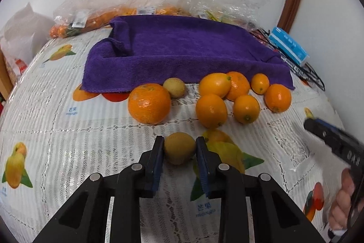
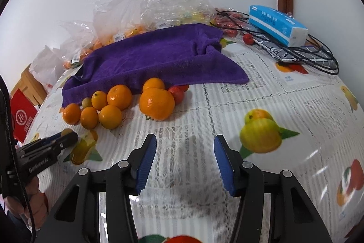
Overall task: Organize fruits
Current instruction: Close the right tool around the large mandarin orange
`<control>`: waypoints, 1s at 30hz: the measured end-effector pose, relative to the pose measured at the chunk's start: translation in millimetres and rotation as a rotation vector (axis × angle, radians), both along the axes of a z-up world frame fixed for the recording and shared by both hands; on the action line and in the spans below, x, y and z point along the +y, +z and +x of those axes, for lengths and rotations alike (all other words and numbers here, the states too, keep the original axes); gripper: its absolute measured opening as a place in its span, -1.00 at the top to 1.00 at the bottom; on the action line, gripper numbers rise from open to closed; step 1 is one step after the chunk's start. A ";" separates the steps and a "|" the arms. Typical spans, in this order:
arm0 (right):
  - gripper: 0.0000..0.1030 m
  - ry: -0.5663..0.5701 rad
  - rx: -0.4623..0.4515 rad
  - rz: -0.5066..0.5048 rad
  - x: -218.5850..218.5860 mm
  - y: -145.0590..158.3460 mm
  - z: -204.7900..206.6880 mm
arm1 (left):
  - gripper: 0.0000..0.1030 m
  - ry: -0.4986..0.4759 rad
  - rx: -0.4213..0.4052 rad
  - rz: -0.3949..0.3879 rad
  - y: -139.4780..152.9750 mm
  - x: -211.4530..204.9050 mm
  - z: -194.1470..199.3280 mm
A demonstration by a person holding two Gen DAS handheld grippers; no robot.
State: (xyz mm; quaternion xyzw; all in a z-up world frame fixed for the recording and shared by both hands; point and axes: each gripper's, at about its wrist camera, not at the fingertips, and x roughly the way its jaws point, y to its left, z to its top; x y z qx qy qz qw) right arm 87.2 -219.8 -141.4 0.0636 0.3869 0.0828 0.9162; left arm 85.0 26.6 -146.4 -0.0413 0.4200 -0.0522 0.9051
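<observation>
My left gripper (image 1: pixel 179 142) is shut on a small yellow-brown round fruit (image 1: pixel 179 149) that rests on the fruit-print tablecloth (image 1: pixel 68 129). Beyond it lie a large orange (image 1: pixel 149 104), a second small yellow-brown fruit (image 1: pixel 174 88) and several small oranges (image 1: pixel 211 109), all along the front edge of a purple towel (image 1: pixel 182 51). My right gripper (image 2: pixel 185 147) is open over bare tablecloth, nothing between its blue pads. In the right wrist view a large orange (image 2: pixel 157 104) and a red fruit (image 2: pixel 176 93) lie ahead, with the left gripper (image 2: pixel 68 137) at the left.
Clear plastic bags of fruit (image 1: pixel 109 15) lie behind the towel against the wall. At the back right are a blue tissue pack (image 2: pixel 277 25) and black cables (image 2: pixel 318 56). A red box (image 2: pixel 22 115) stands off the table's left edge.
</observation>
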 end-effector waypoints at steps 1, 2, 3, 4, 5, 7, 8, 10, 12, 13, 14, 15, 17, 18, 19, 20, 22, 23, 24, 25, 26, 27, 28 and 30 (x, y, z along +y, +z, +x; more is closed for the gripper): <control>-0.04 0.000 0.002 0.004 0.1 -0.2 3.1 | 0.48 -0.009 0.001 0.007 0.1 -2.3 0.3; -0.04 0.004 0.005 0.010 0.8 0.0 7.8 | 0.48 -0.014 0.001 0.012 0.1 -3.6 0.5; -0.04 0.010 0.003 0.015 1.9 0.8 11.0 | 0.48 -0.017 0.001 0.015 0.0 -4.1 0.7; -0.04 0.017 0.001 0.017 3.7 1.8 14.1 | 0.48 -0.018 0.002 0.016 -0.1 -4.1 1.1; -0.04 0.031 -0.004 0.017 7.1 3.1 18.7 | 0.47 -0.017 0.003 0.023 -0.1 -4.7 1.4; -0.04 0.059 -0.008 0.008 13.6 4.6 24.2 | 0.47 -0.016 0.004 0.054 -0.2 -8.7 1.2; -0.04 0.068 -0.014 0.000 17.8 5.4 27.6 | 0.47 -0.016 0.004 0.071 -0.2 -10.9 0.9; -0.04 0.082 -0.022 -0.002 22.8 5.5 31.5 | 0.47 -0.016 0.004 0.076 0.0 -11.0 0.7; -0.04 0.091 -0.024 -0.004 27.5 3.2 36.3 | 0.48 -0.016 0.003 0.052 0.1 -10.8 0.6; -0.04 0.091 -0.023 -0.004 28.6 1.5 38.3 | 0.48 -0.016 0.003 0.034 0.1 -10.4 0.7; -0.04 0.090 -0.017 0.000 30.1 -1.3 41.4 | 0.48 -0.017 0.003 0.027 0.0 -7.7 0.3; -0.04 0.090 -0.009 0.005 30.9 -3.5 43.5 | 0.48 -0.017 0.003 0.025 -0.1 -7.3 0.2; -0.04 0.095 0.007 0.021 32.3 -8.6 47.1 | 0.48 -0.017 0.004 0.029 -0.3 -7.3 0.3; -0.03 0.100 0.012 0.025 32.8 -9.8 48.0 | 0.48 -0.018 0.004 0.027 -0.3 -6.8 0.3; -0.03 0.106 0.015 0.026 33.8 -10.5 49.1 | 0.48 -0.018 0.004 0.022 -0.3 -6.7 0.4; -0.03 0.110 0.015 0.026 35.2 -10.6 50.5 | 0.48 -0.018 0.004 0.019 -0.3 -6.1 0.3; -0.03 0.103 0.016 0.026 36.2 -10.4 53.2 | 0.48 -0.018 0.004 0.011 -0.3 -5.4 0.4; -0.03 0.102 0.024 0.025 37.4 -11.3 56.1 | 0.48 -0.018 0.004 0.009 -0.4 -4.0 0.4; -0.03 0.103 0.030 0.026 38.1 -12.1 58.2 | 0.48 -0.018 0.004 0.007 -0.4 -4.3 0.4; -0.03 0.104 0.038 0.027 39.3 -13.1 60.7 | 0.48 -0.018 0.004 0.004 -0.3 -3.7 0.4; 0.00 0.100 0.040 0.025 40.2 -13.7 63.3 | 0.48 -0.018 0.004 -0.001 -0.3 -2.4 0.1; 0.06 0.096 0.037 0.023 41.2 -13.4 64.6 | 0.48 -0.018 0.004 -0.007 -0.4 -1.4 0.1; 0.10 0.093 0.035 0.021 41.8 -13.5 65.1 | 0.48 -0.018 0.004 -0.014 -0.4 -0.5 0.2; 0.13 0.097 0.037 0.015 42.9 -14.1 65.3 | 0.48 -0.018 0.003 -0.027 -0.4 0.9 0.2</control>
